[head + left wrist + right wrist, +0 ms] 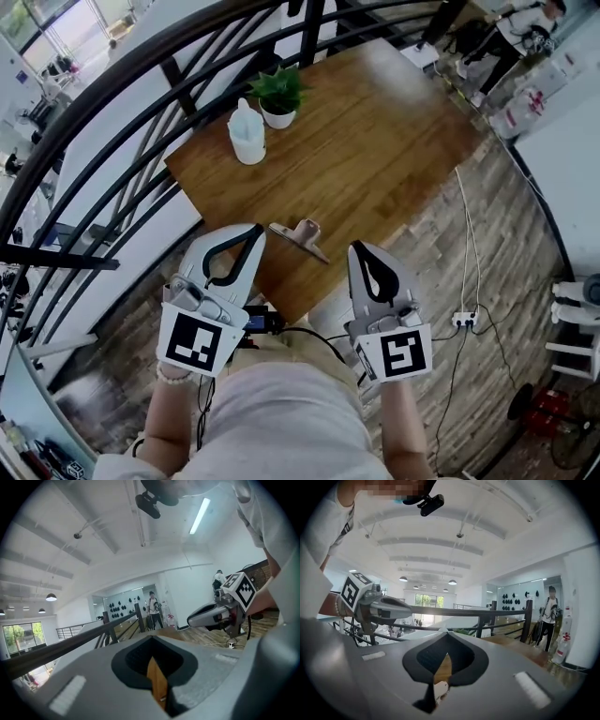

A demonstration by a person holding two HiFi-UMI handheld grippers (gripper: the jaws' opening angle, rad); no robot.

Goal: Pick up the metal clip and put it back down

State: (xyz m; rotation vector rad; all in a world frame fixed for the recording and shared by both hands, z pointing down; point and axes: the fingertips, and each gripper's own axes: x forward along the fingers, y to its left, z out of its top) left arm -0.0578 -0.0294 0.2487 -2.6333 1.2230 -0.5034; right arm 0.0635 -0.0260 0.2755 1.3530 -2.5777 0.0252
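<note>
Head view: clip point(300, 236) is seen lying on the wooden counter point(394, 159) near its near corner, btwn both grippers and touched by neither. Left gripper point(255, 230) and right gripper point(360, 247) are held w/ tips over the edges either side of that corner. In the left gripper view, fingers point(93, 667) are pressed together at the tips, nothing pinched. The same is seen in the right gripper view: fingers point(511, 667) pressed together, empty. Plant point(278, 94) and white bottle point(247, 133) are set by the far-left edge, well apart from the clip.
</note>
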